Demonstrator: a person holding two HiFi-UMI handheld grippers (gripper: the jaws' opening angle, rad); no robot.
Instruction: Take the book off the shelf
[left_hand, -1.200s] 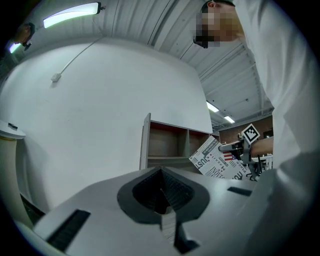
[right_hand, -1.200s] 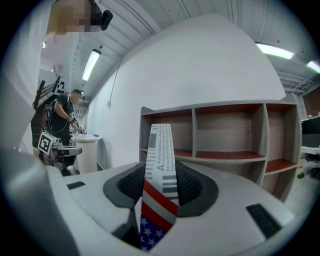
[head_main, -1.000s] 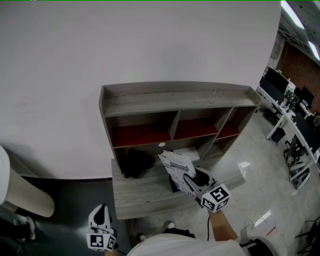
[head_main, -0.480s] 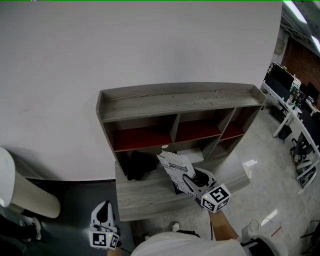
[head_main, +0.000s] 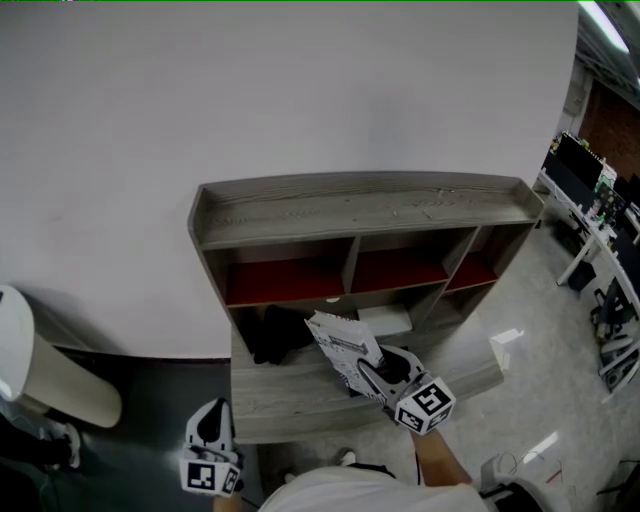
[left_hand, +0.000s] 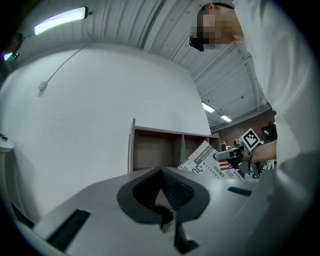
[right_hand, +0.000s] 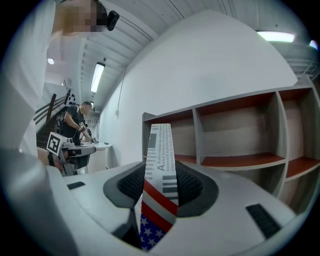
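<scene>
In front of the shelf's (head_main: 350, 205) lower row, over its projecting bottom board: the book (head_main: 338, 345), clear of the compartments, tilted, top corner leaning towards the wall (head_main: 250, 90). Newsprint cover with a flag pattern of stars and stripes.

Right gripper (head_main: 378, 375): fingers (right_hand: 192, 187) clamped on the book's lower edge. In the right gripper view the book stands edge-on between the pads, rising above them. Whether the book touches the bottom board cannot be told.

Left gripper (head_main: 209, 422): low at the head view's left, off the shelf's front corner, well apart from the book. Its fingers (left_hand: 177, 187) are together at the tips, nothing between them.

Shelf: grey wood, red inside, back against the white wall. Lower left compartment holds a dark object (head_main: 275, 335); a white box (head_main: 385, 320) sits behind the book in the middle one.

A person (right_hand: 77, 120) stands far off in the right gripper view.
</scene>
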